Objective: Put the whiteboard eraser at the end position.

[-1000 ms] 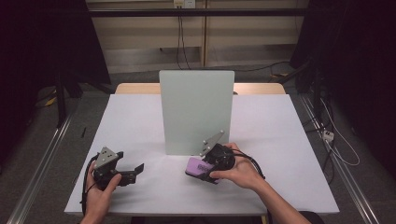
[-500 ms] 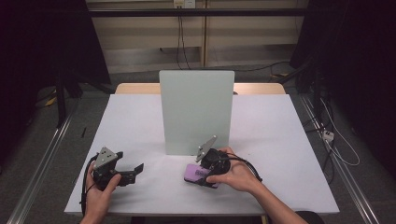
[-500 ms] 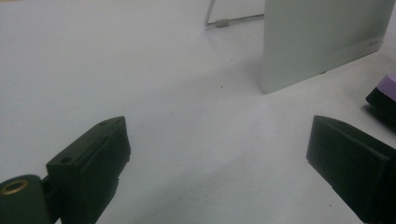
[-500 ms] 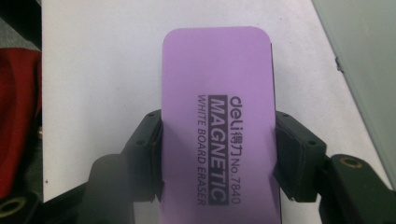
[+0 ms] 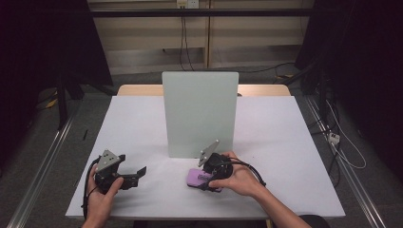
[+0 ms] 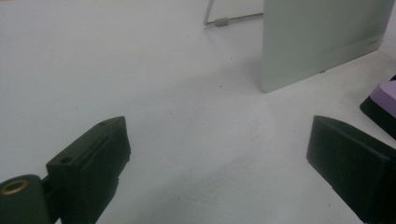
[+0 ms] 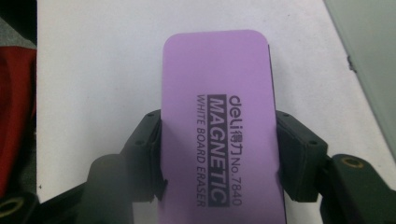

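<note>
A purple whiteboard eraser (image 7: 215, 70) printed "MAGNETIC WHITE BOARD ERASER" lies flat on the white table (image 5: 285, 142), just in front of the upright pale green board (image 5: 199, 114). My right gripper (image 7: 218, 122) has its pads on the eraser's two long sides. Its jaws have just been opening very slightly, and the eraser is still gripped between them. In the high view the right gripper (image 5: 203, 179) points left over the eraser (image 5: 197, 176). My left gripper (image 5: 135, 176) rests at the table's front left, open, with nothing between its jaws (image 6: 219, 130).
The board (image 6: 322, 37) stands on a thin wire foot (image 6: 219, 21) behind it. An edge of the eraser (image 6: 385, 95) shows at the right of the left gripper view. Bare table surface spreads to both sides of the board. Dark floor and cables surround the table.
My right hand has drawn the eraser a little toward the near edge and left. The left hand and its gripper have stayed still.
</note>
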`<state>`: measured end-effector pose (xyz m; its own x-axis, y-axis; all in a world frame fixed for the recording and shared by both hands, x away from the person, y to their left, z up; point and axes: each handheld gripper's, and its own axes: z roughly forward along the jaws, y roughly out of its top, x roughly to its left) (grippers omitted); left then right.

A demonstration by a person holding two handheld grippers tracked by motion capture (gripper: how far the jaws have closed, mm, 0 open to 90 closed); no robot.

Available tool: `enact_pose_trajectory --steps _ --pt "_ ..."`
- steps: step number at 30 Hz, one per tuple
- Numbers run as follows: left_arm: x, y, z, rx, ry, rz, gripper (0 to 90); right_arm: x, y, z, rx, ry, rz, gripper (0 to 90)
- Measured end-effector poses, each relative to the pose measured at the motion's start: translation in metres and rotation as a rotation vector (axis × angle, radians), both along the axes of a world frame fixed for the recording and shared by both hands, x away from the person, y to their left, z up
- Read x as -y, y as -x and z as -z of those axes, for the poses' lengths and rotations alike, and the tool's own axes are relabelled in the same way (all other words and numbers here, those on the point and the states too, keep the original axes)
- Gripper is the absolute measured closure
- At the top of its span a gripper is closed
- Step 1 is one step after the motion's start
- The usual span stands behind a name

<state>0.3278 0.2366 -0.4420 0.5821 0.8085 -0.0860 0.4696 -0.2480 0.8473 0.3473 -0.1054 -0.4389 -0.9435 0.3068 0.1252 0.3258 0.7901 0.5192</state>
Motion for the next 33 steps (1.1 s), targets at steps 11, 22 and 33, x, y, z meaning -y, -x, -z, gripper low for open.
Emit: enact_pose_trajectory --steps 11,22,33 --pt "0.003 -0.004 0.0 -0.005 0.003 0.016 6.0 0.003 0.0 0.003 0.002 -0.026 0.054 26.5" --pt "0.004 -0.005 0.0 -0.003 0.005 0.017 6.0 0.011 -0.002 -0.003 0.026 -0.096 0.114 8.6" --pt "0.003 -0.005 0.0 -0.003 0.006 0.016 6.0 0.02 -0.003 -0.011 0.051 -0.163 0.161 7.8"
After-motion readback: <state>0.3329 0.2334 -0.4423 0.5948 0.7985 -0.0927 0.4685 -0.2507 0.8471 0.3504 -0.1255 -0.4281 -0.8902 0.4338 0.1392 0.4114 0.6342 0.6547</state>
